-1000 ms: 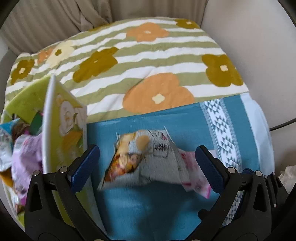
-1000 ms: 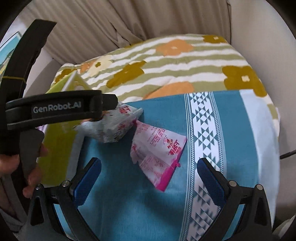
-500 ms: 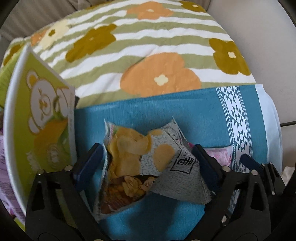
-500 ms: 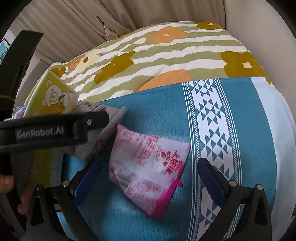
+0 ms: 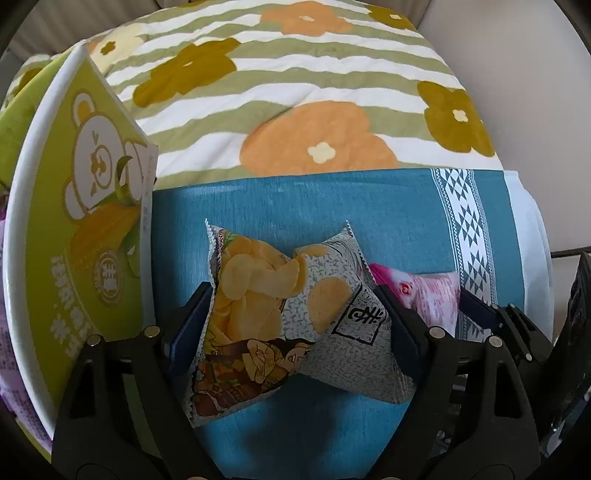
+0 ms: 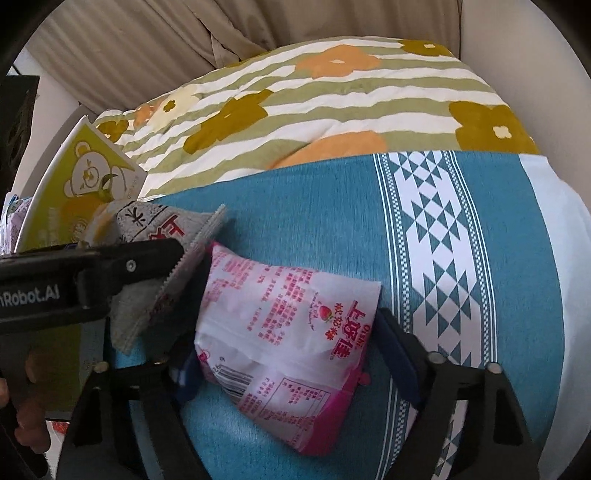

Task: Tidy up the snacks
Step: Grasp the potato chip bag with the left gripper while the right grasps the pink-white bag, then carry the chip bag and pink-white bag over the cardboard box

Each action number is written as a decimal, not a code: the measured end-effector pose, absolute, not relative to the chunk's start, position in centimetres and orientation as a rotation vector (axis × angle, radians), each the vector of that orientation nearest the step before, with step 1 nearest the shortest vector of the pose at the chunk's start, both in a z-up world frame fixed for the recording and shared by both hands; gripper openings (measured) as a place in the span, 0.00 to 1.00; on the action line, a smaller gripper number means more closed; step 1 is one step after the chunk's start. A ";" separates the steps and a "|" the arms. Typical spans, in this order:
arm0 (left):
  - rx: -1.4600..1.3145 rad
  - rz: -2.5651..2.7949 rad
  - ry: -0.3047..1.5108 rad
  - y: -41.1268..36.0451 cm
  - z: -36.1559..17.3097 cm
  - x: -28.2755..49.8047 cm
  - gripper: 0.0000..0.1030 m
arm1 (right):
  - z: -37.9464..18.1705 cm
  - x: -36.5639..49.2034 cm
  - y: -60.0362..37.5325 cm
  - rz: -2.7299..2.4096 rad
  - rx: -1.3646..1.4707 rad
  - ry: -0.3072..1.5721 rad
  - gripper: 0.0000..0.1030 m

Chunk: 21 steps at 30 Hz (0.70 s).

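The left gripper (image 5: pixel 295 325) is sitting low over the teal cloth (image 5: pixel 295 199), and its two blue-padded fingers (image 5: pixel 190 321) are pressing in on either side of the chip bag (image 5: pixel 291 314), which is bulging and creased between them. The chip bag is resting on the teal cloth, just right of the green box (image 5: pixel 74 236), a tall carton with a white bear printed on its side. That box is standing at the left edge of the teal cloth, and purple packets are showing inside it, though they are too blurred to name.

The right gripper (image 6: pixel 291 350) is straddling the pink packet (image 6: pixel 284 343), which is lying on the teal cloth just right of the chip bag and touching it at one corner. Its fingers (image 6: pixel 397 350) are lying right against the packet's two sides; whether they are squeezing it firmly I cannot tell.

A flowered blanket (image 6: pixel 332 92) with green stripes is lying beyond the teal cloth, and a beige curtain (image 6: pixel 166 33) is hanging behind it. A white-and-teal triangle band (image 6: pixel 432 221) is running across the teal cloth to the right of the pink packet.
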<state>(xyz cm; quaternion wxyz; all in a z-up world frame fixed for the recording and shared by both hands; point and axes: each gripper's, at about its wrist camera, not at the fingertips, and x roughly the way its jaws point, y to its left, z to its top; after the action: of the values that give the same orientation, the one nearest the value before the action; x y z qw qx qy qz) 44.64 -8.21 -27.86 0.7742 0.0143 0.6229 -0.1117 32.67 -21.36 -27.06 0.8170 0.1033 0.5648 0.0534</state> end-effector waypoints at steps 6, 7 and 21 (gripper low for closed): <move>0.020 -0.260 1.320 -8.2 -26.5 44.1 0.81 | -26.5 32.4 -21.9 0.122 0.242 1.172 0.54; 0.018 -0.264 1.311 -8.4 -26.1 44.0 0.81 | -26.3 32.3 -22.0 0.120 0.245 1.165 0.54; -0.028 -0.311 1.083 -8.8 -15.4 38.4 0.81 | -17.9 28.6 -25.0 0.098 0.231 1.019 0.53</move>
<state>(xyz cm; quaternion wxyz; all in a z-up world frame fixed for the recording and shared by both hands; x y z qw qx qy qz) 38.42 -8.78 -15.45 0.8453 -0.0131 0.5134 -0.1476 28.62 -25.04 -17.92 0.8654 0.1102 0.4867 0.0466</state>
